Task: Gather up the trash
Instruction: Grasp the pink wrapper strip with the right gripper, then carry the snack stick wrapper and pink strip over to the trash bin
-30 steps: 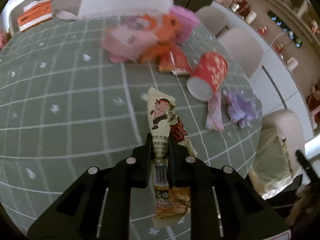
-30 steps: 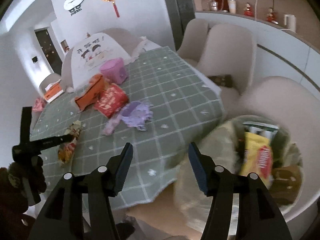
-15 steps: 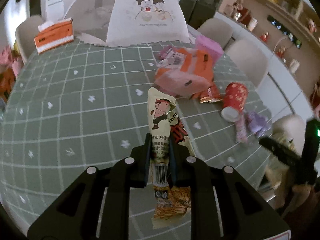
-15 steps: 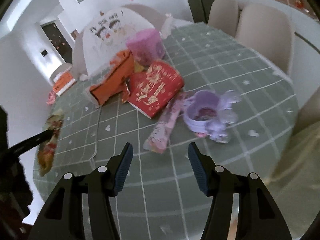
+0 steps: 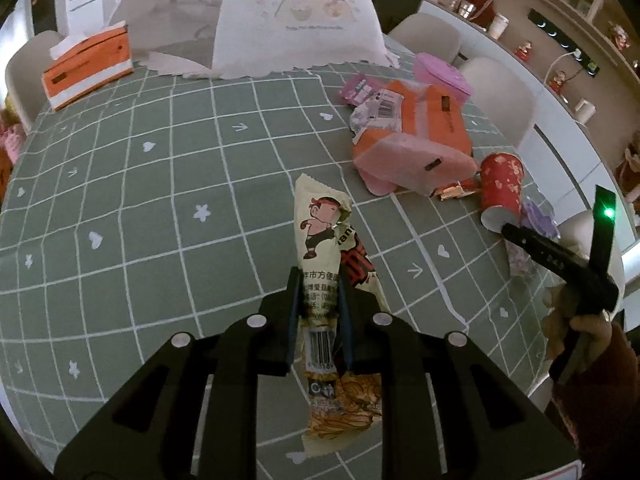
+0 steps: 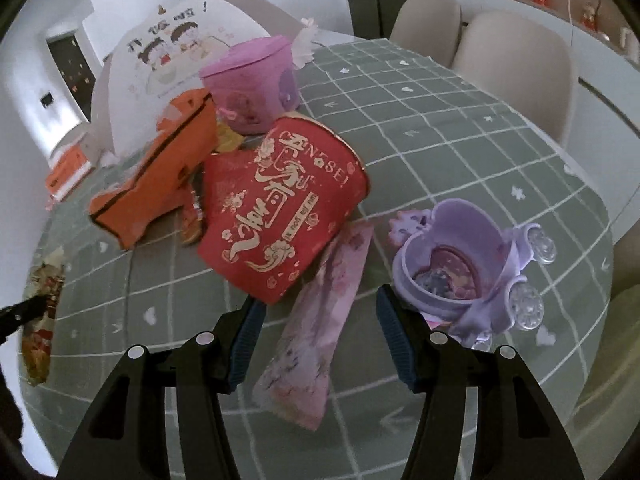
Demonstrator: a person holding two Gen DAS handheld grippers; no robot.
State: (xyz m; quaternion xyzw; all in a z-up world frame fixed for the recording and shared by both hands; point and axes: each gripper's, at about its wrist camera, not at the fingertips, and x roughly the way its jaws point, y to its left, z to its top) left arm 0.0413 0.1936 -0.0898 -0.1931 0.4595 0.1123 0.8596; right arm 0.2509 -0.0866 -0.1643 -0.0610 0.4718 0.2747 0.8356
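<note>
Snack wrapper (image 5: pixel 320 280) clamped in left fingers (image 5: pixel 294 312), lilac cup (image 6: pixel 448 264) holding wrapper scraps

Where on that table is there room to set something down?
The green cloth is bare between the tissue box, the white dome cover and the held wrapper. It is crowded around the red cup, the pink wrapper and the purple container.

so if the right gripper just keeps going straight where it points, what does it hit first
Most likely the pink wrapper, which lies flat between the open right gripper fingers; depth is hard to judge.
</note>
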